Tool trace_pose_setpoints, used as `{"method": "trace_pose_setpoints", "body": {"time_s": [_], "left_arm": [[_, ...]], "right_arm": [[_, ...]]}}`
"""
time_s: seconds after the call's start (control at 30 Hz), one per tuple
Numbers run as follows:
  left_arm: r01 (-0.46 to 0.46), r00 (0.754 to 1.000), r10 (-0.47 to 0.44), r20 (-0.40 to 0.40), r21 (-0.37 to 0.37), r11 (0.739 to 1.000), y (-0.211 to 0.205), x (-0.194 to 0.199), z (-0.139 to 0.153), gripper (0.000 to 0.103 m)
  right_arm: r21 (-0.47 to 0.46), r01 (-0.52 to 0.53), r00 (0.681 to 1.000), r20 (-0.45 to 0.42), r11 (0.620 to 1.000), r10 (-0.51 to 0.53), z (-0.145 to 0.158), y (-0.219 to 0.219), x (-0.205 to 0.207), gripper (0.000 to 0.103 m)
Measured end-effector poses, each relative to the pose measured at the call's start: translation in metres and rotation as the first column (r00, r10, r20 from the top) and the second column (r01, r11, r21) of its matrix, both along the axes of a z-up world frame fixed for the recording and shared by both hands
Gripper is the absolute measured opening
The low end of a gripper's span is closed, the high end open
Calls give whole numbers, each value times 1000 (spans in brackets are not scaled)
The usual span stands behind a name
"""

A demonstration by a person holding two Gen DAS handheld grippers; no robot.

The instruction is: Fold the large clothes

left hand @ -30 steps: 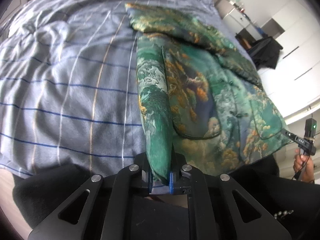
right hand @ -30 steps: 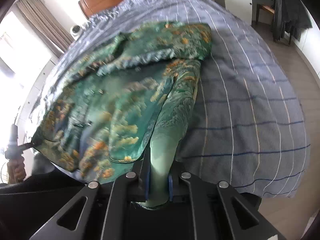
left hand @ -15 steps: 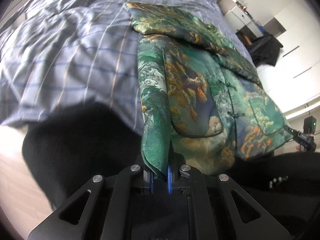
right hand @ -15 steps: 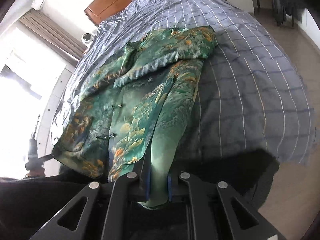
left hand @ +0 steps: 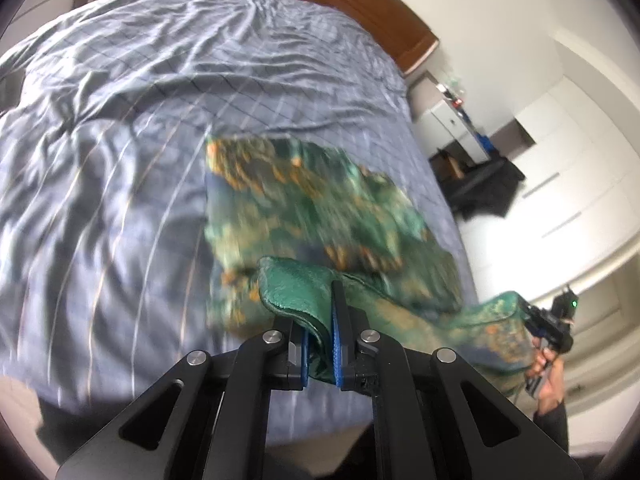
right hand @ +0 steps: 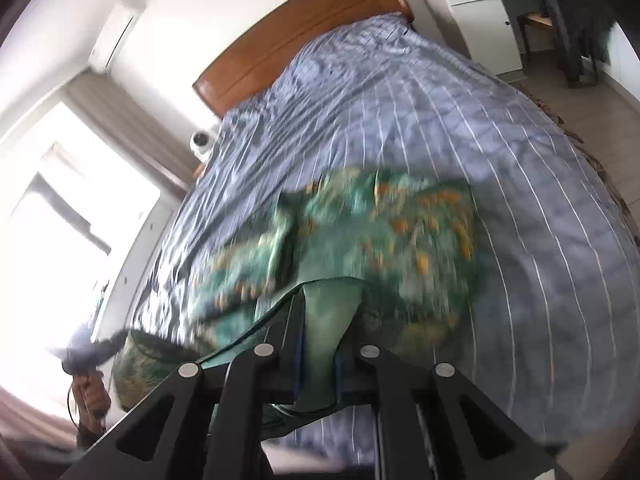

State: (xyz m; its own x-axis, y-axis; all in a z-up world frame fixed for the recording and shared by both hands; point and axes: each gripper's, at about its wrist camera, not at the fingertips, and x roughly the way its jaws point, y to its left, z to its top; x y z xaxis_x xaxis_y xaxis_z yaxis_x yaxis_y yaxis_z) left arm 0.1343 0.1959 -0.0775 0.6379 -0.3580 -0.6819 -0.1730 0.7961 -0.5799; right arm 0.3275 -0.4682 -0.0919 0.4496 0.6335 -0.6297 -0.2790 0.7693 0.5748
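Note:
A green garment with orange and gold print (left hand: 320, 208) lies on a bed with a blue-grey striped cover (left hand: 120, 160). My left gripper (left hand: 320, 344) is shut on its near hem, lifted off the bed and doubled back over the rest. My right gripper (right hand: 316, 356) is shut on the other hem corner of the garment (right hand: 380, 248), also raised. Each view shows the other gripper at the frame edge, the right gripper (left hand: 552, 328) and the left gripper (right hand: 88, 352), with the hem hanging between them. Both views are motion-blurred.
A wooden headboard (right hand: 296, 36) stands at the far end of the bed. A white cabinet (right hand: 484, 12) and a chair with dark clothes (left hand: 484, 188) stand beside the bed. A curtained window (right hand: 60, 220) is on the other side.
Both grippers have risen and swung forward over the bed, carrying the hem up and toward the headboard. The garment now looks shorter, its lower part lifted over its upper part.

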Motion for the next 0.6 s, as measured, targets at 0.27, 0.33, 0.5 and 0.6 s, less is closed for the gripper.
{"method": "trace_pose_setpoints", "body": {"time_s": [0.27,0.33,0.5,0.6], "left_arm": [[-30,993,38,-108,75,997,15,95,-48,7],[-32,991,43,-129,89,996,16,110,-60,8],[-26,981,37,-190,58,998,17,142,-85,26],[-20,987,18,-160,-5,1000,20,141,-78,54]], "right_arm": [[-1,77,995,-67,997,-77,-54,26,109,11],[-20,94,991,-94,995,-96,-72,31,128,11],[-28,130,971,-198,991,-133,-117,39,162,12],[46,166,942,-302,985,-144,-134,31,172,22]]}}
